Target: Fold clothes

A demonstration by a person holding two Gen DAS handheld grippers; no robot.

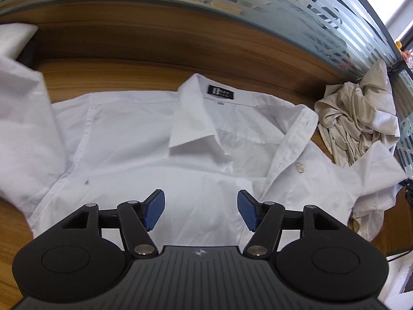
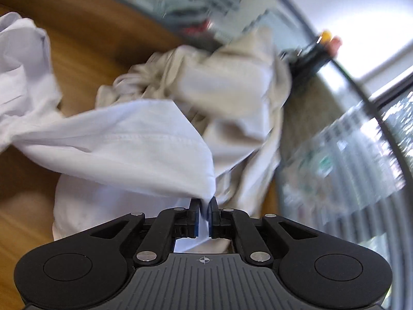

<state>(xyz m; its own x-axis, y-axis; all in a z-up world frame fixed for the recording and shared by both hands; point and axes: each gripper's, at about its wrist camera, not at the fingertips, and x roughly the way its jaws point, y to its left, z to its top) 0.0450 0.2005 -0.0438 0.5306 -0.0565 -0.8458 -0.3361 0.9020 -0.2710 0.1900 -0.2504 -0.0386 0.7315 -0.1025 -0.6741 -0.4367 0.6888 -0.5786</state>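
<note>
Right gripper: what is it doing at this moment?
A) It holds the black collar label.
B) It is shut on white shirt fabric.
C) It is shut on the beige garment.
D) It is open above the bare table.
B: in the right wrist view the right gripper has its jaws closed on a pinched fold of the white shirt, which stretches away from it, while the beige garment lies behind.

The shirt (image 1: 160, 139) is plain white, with a black label (image 1: 221, 91) printed in white inside its collar, and it lies on a table (image 1: 124, 77) of warm brown wood grain. Beside it the crumpled cloth (image 1: 353, 118) is pale beige. Both grippers are black with blue ridged pads (image 1: 155, 209), and the glass wall (image 1: 322, 18) behind carries frosted grey-white stripes.
</note>
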